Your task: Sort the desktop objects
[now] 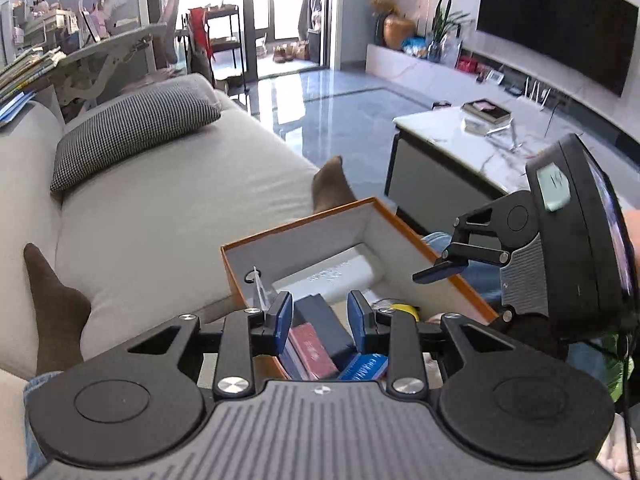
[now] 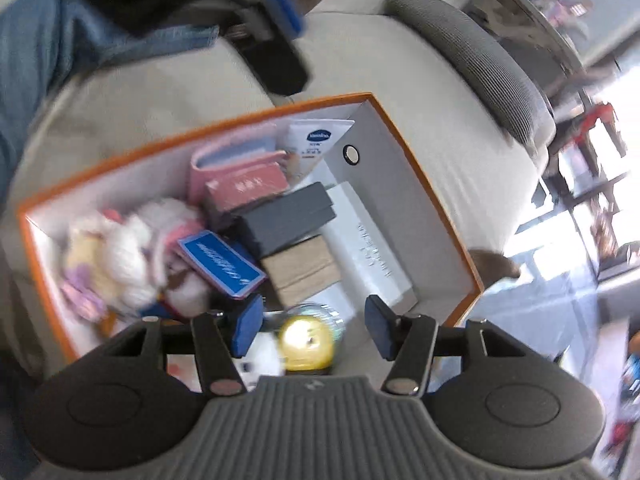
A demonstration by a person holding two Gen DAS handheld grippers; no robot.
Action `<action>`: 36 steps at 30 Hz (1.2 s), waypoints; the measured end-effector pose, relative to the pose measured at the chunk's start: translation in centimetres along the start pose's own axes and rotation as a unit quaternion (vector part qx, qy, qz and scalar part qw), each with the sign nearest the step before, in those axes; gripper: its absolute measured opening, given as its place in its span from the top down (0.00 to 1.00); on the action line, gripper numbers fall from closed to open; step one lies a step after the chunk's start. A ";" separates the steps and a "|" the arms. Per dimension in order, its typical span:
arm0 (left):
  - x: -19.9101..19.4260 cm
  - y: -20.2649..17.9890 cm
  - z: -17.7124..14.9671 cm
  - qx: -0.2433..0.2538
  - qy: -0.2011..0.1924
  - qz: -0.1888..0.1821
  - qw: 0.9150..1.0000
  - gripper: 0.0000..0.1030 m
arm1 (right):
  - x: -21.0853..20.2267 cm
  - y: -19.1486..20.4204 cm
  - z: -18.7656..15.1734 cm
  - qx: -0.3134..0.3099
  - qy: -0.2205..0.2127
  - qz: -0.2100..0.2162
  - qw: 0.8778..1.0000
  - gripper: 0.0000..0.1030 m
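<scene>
Nearest the lens, the left gripper [image 1: 319, 316] hangs above the near end of the box [image 1: 400, 224], its blue pads apart with nothing pressed between them. Beneath that gap, inside the box, lie a dark grey case [image 1: 320, 320] and a red booklet [image 1: 312, 350].

Largest of all is the sofa [image 1: 180, 216], which carries the orange-rimmed box; a checked cushion [image 1: 132, 128] lies toward its back edge. A person's socked foot [image 1: 332, 184] shows just beyond the far end of the box.

Within the box (seen best from the right wrist) a long white carton [image 2: 364, 248] runs along the right wall, with the dark grey case and a pale wooden block [image 2: 300, 272] beside it. A blurred plush toy [image 2: 120, 256] fills the left end, and a blue card [image 2: 220, 264] lies between toy and block.

At the near edge, the right gripper [image 2: 312, 330] is released, its pads standing either side of a yellow ball [image 2: 306, 344] without touching it.
</scene>
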State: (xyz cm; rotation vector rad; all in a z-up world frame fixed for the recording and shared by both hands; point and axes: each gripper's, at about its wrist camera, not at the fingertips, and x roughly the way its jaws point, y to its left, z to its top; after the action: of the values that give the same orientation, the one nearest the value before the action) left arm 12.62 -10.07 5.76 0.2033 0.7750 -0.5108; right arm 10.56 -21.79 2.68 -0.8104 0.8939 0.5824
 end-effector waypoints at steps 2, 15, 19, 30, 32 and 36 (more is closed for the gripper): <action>-1.0 -0.3 -0.8 -0.004 -0.013 -0.001 1.000 0.66 | -1.8 0.7 -0.7 0.040 -0.006 0.005 0.999 0.43; -3.9 -1.0 -6.5 -0.071 -0.076 0.031 0.994 0.49 | -8.5 3.2 -6.0 0.289 -0.114 0.006 0.950 0.26; -4.0 -1.1 -8.3 -0.099 -0.085 0.046 0.990 0.47 | -8.7 3.8 -7.0 0.356 -0.124 0.017 0.926 0.22; -3.9 -1.7 -10.7 -0.128 -0.082 0.104 0.983 0.19 | -8.4 7.4 -7.6 0.420 -0.141 -0.069 0.894 0.09; -3.6 -1.6 -10.9 -0.136 -0.074 0.103 0.983 0.18 | -7.9 7.6 -7.7 0.423 -0.138 -0.069 0.893 0.08; -3.1 -1.5 -11.5 -0.142 -0.055 0.110 0.982 0.17 | -6.8 7.8 -8.1 0.426 -0.125 -0.055 0.894 0.07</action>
State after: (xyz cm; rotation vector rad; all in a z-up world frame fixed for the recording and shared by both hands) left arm 2.91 -6.17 -0.13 -0.0043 0.6993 -0.1961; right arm -2.29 -24.69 2.61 0.0196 0.7522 0.1408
